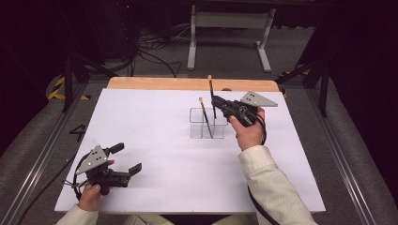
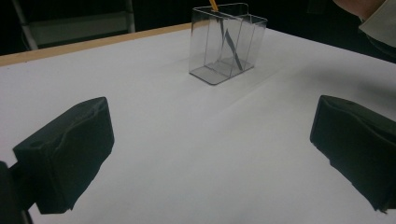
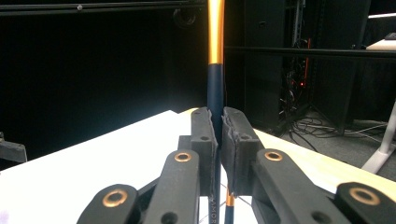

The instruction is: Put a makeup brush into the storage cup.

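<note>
High view: my right tool (image 1: 215,101) clamps a brush (image 1: 210,89) upright above the clear holder (image 1: 206,124), at two o'clock on the worktop (image 1: 155,140).

Left gripper view: my left tool (image 2: 205,158) rests released at seven o'clock.

Right gripper view: its pads (image 3: 205,135) pinch the dark handle; I should lower it straight, clear of the brush already inside.

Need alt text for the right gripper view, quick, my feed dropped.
The right gripper is clamped shut on an upright dark-blue brush handle with an orange upper part. Below lies the white tabletop, with dark room behind.
</note>
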`<state>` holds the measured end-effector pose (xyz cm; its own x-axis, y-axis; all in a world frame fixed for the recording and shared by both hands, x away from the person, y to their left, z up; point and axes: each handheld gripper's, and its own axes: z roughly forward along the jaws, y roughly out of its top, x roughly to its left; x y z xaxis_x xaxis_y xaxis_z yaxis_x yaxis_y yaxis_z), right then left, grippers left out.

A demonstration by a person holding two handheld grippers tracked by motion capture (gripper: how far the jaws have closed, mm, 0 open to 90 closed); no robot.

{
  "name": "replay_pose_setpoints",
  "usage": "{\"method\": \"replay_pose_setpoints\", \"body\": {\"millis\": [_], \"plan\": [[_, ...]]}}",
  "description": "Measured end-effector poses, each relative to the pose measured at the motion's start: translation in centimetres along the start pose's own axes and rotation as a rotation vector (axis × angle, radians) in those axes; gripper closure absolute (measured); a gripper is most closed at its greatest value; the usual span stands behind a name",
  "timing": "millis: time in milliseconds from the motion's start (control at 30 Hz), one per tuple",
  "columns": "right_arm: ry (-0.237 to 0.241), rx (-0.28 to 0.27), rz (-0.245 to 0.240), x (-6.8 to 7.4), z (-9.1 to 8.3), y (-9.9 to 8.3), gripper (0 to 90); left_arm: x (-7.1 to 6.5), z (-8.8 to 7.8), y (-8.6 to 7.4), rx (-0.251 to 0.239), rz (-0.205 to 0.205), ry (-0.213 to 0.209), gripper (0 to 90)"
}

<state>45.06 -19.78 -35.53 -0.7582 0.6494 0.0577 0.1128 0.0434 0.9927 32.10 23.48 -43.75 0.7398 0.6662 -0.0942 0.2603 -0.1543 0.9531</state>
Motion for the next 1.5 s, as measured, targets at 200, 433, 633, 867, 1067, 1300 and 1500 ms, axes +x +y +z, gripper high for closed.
{"method": "replay_pose_setpoints", "body": {"millis": [200, 433, 633, 867, 1067, 1300, 1500], "plan": [[0.003, 0.000, 0.004, 0.0, 0.5, -0.3, 84.1, 0.0, -0.1, 0.1, -0.002, 0.027, -0.005, 0.4], [0.004, 0.014, 0.018, -0.2, 1.1, -1.2, 84.1, 0.0, -0.1, 0.1, -0.003, 0.036, -0.004, 0.3], [0.002, 0.019, 0.032, -0.3, 1.4, -1.8, 84.0, 0.0, -0.1, 0.0, 0.003, 0.037, 0.004, 0.3], [-0.002, 0.031, 0.048, -0.6, 1.9, -2.6, 84.1, -0.1, 0.0, 0.1, 0.012, 0.050, 0.003, 0.3], [-0.003, 0.048, 0.055, -0.6, 2.3, -3.3, 84.1, 0.0, -0.1, 0.1, 0.010, 0.044, 0.002, 0.3], [-0.003, 0.065, 0.065, -0.8, 2.5, -3.9, 84.1, 0.0, -0.1, 0.1, 0.009, 0.037, 0.003, 0.3], [0.000, 0.075, 0.072, -0.8, 2.5, -4.4, 84.0, 0.0, 0.0, 0.1, 0.010, 0.036, 0.003, 0.3]]}}
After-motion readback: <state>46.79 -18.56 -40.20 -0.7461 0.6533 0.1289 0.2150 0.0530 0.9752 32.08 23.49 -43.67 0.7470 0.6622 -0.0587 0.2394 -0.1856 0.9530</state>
